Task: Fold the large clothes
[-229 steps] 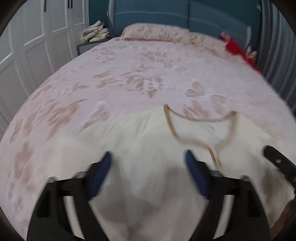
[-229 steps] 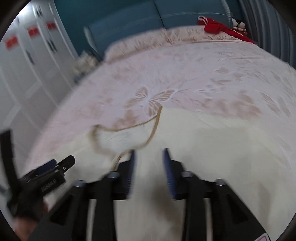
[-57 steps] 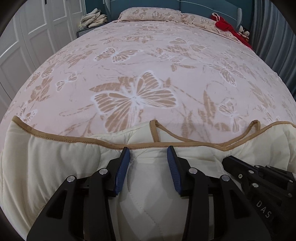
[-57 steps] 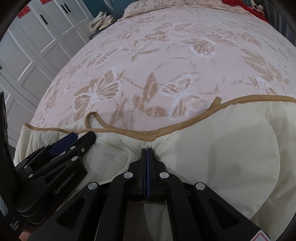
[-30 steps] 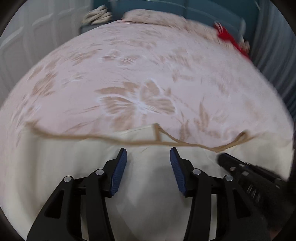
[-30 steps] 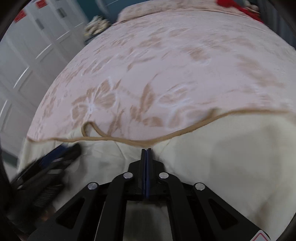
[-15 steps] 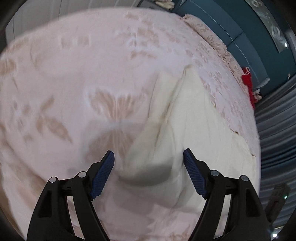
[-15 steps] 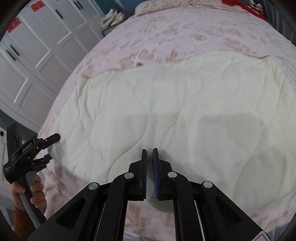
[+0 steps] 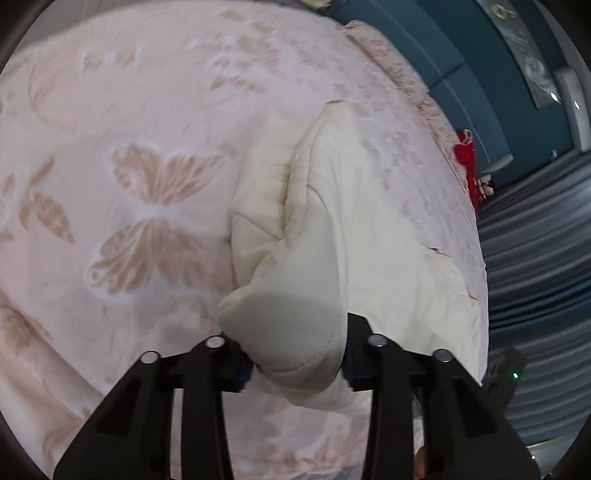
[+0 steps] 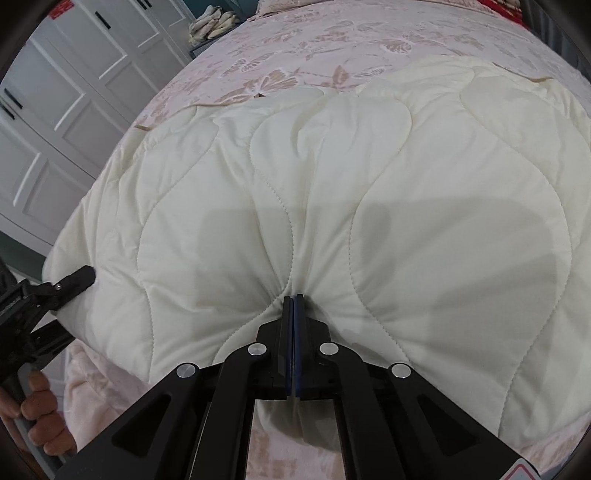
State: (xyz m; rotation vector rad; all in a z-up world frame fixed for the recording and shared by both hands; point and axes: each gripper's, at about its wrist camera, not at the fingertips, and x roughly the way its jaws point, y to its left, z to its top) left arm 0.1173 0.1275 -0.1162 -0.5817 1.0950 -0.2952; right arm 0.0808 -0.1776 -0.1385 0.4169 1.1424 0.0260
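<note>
A cream quilted padded cover (image 10: 332, 192) with wavy stitching lies folded over on the near part of a bed with a pink butterfly-print bedspread (image 9: 122, 155). Its front edge reaches the near edge of the bed, and its far edge shows a thin tan trim.

The right gripper (image 10: 293, 306) has its blue-padded jaws pressed together on a pinch of the cover at the middle of the near edge, and the fabric gathers into creases there. The left gripper (image 9: 297, 363) has just been closing its jaws; the thick rolled corner of the cover at the near left edge is between them and the pads press on it from both sides. In the right wrist view a hand (image 10: 40, 413) holds the handle of this left gripper.

No container is in view. The bed fills most of the room that is seen. White panelled wardrobe doors (image 10: 66, 92) stand along its left side. At the far end there is a dark teal padded headboard (image 9: 461, 74), with a red cloth item (image 9: 467, 155) at the far right corner of the bed. Grey pleated curtains (image 9: 535, 258) hang along the right side. A pile of pale folded cloths (image 10: 210, 22) lies on a low stand beyond the far left corner. Nothing lies on top of the cover.
</note>
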